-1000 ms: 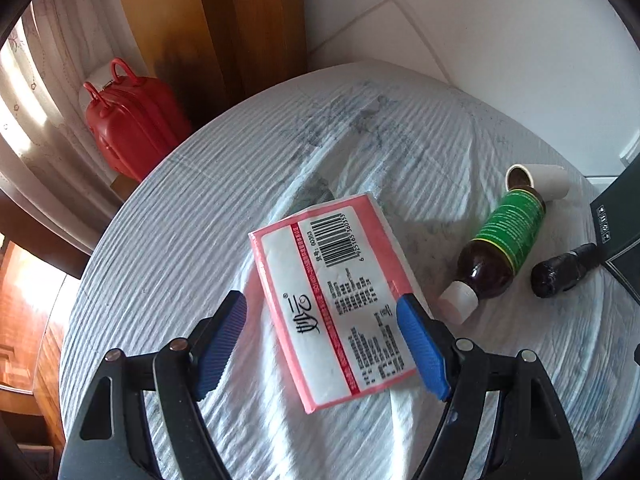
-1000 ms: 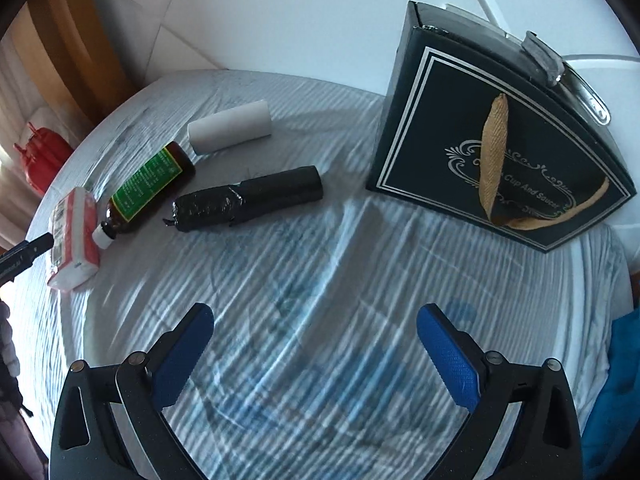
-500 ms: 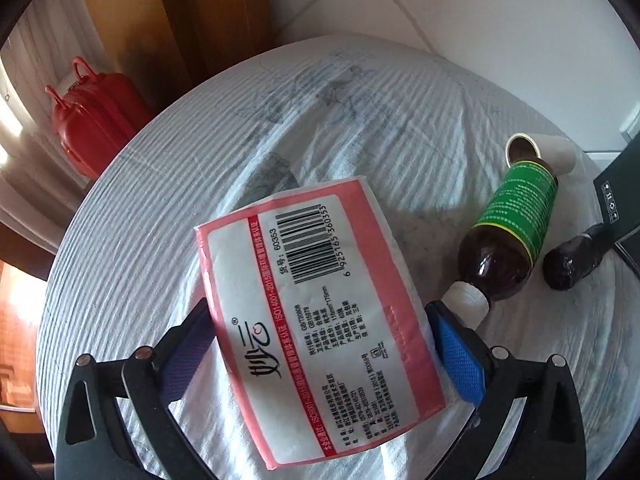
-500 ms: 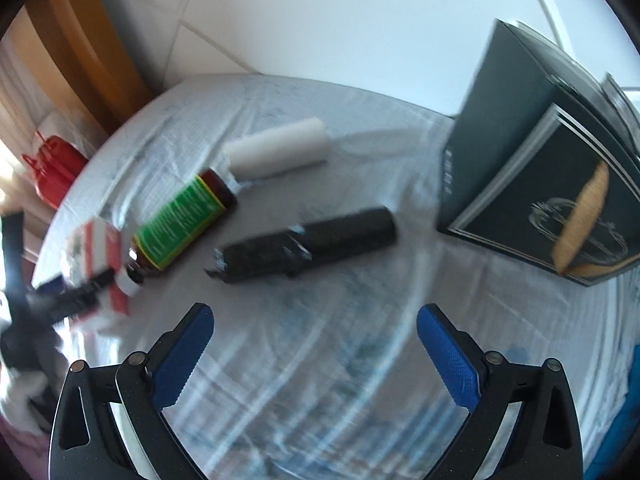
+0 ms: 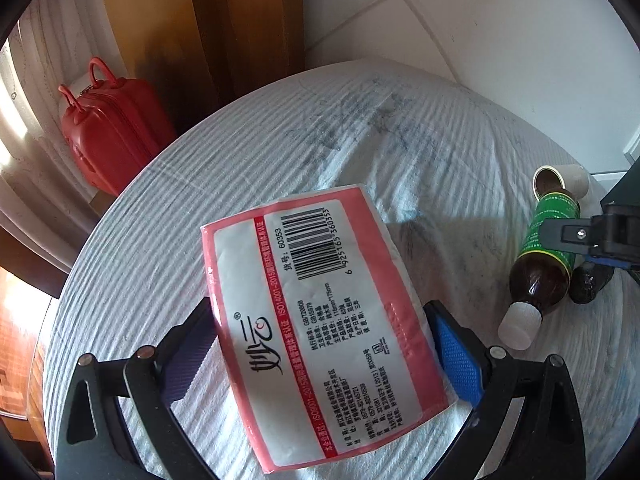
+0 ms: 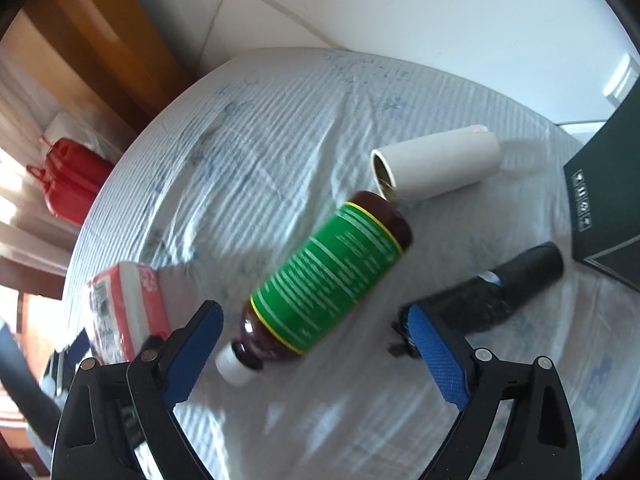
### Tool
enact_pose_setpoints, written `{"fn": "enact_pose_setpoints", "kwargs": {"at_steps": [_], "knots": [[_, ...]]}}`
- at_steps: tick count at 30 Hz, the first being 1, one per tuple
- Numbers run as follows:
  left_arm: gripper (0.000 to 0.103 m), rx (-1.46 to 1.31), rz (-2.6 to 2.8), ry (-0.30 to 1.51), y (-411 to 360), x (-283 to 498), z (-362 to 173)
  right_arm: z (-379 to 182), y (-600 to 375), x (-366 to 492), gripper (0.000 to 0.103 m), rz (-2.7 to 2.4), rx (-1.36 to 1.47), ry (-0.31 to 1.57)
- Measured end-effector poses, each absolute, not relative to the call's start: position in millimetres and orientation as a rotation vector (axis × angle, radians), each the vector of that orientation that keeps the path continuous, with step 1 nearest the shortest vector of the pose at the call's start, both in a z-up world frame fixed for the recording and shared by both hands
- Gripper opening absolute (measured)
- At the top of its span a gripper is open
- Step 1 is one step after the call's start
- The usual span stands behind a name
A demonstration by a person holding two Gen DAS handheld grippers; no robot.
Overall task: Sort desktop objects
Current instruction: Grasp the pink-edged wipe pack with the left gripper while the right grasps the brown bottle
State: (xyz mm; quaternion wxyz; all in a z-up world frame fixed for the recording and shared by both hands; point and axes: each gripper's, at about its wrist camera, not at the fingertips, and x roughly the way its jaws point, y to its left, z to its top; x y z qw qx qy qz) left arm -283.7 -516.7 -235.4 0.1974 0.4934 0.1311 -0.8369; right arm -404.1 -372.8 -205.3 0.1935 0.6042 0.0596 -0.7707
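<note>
Red-and-white tissue pack (image 5: 320, 328) lies on the round table (image 5: 132, 264), between the spread pads of the left gripper (image 5: 324, 344); neither pad visibly presses it. Bare cloth runs to the table's far edge. Right gripper (image 6: 316, 344) straddles the lying bottle (image 6: 320, 280), jaws closing, gaps at both pads. Beside it: white roll (image 6: 440, 164), black tube (image 6: 504, 292), dark box (image 6: 608, 216)

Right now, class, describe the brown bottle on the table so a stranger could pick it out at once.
Start at the round table under its white ribbed cloth. Near the middle the brown bottle lies on its side, between a red-and-white tissue pack and a black wrapped cylinder. Only it has a green label and a white cap.
</note>
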Motion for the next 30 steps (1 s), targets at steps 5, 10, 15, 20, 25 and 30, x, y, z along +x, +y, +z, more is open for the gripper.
{"fn": "enact_pose_setpoints", "kwargs": {"at_steps": [5,10,15,20,25,30], "knots": [[0.099,1.384,-2.352,0.337,-518,-296,-239,-229,-384,-408,0.071,-2.148,1.767,0.169],[0.096,1.394,-2.386,0.339,-510,-293,-235,-226,-390,-387,0.06,-2.122,1.693,0.305],[0.096,1.352,-2.435,0.354,-494,-267,-217,-200,-374,-354,0.057,-2.098,1.594,0.316],[0.096,1.308,-2.482,0.381,-475,-223,-195,-171,-347,-313,0.056,-2.075,1.513,0.287],[0.096,1.335,-2.499,0.37,-444,-173,-190,-163,-314,-263,0.055,-2.05,1.5,0.278],[0.096,1.39,-2.515,0.35,-408,-129,-189,-165,-274,-214,0.054,-2.057,1.502,0.313]]}}
